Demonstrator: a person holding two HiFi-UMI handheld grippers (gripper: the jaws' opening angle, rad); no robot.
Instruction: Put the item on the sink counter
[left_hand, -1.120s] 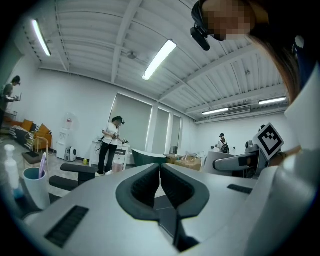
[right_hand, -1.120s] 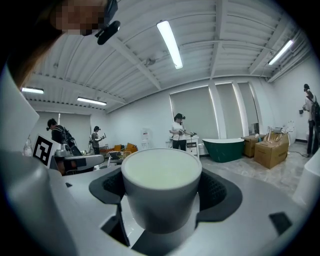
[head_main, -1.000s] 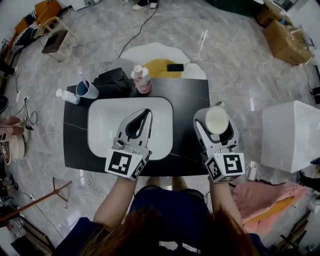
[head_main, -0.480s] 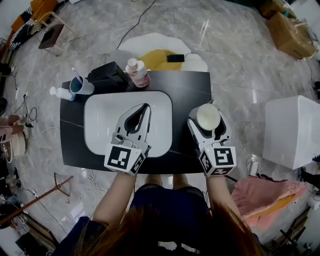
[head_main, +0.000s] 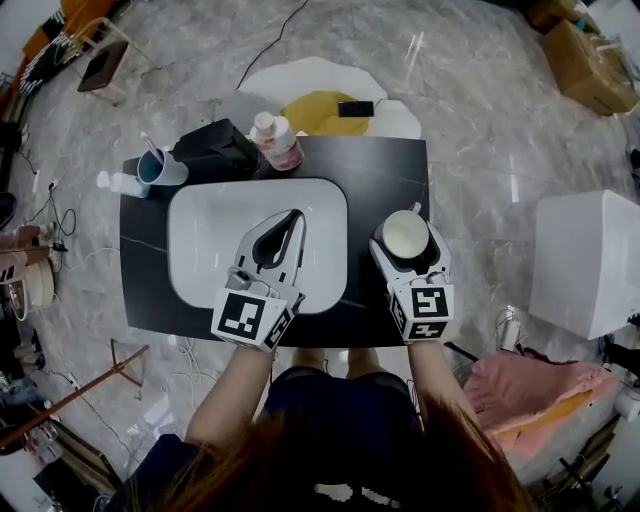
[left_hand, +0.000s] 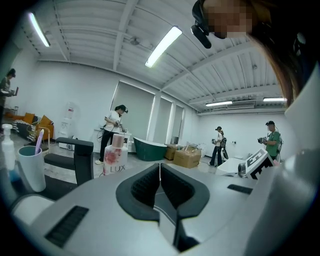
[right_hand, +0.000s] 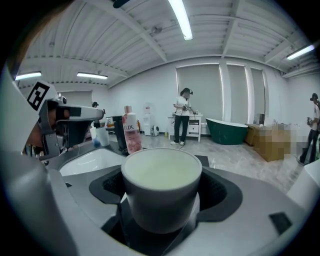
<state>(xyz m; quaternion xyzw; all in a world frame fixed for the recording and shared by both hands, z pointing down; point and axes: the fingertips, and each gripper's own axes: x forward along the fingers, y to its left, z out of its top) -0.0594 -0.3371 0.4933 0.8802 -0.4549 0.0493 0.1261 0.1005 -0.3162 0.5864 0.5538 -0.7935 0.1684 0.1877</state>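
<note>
A white cup (head_main: 404, 232) with a small handle sits between the jaws of my right gripper (head_main: 407, 246), which is shut on it. The cup is over the right part of the black sink counter (head_main: 385, 175), beside the white basin (head_main: 205, 235); whether it touches the counter I cannot tell. In the right gripper view the cup (right_hand: 161, 185) fills the middle, and the right gripper (right_hand: 161, 212) clasps its lower part. My left gripper (head_main: 293, 216) hovers over the basin, shut with nothing in it; its jaws (left_hand: 160, 172) meet.
At the counter's back stand a pink bottle (head_main: 277, 140), a black faucet block (head_main: 217, 150), a blue cup with a toothbrush (head_main: 158, 167) and a small white bottle (head_main: 118, 183). A white box (head_main: 590, 260) stands to the right, and pink cloth (head_main: 530, 390) lies on the floor.
My right gripper has carried the cup leftward, from over the counter's right edge to over the counter beside the basin. The left gripper has stayed over the basin.
</note>
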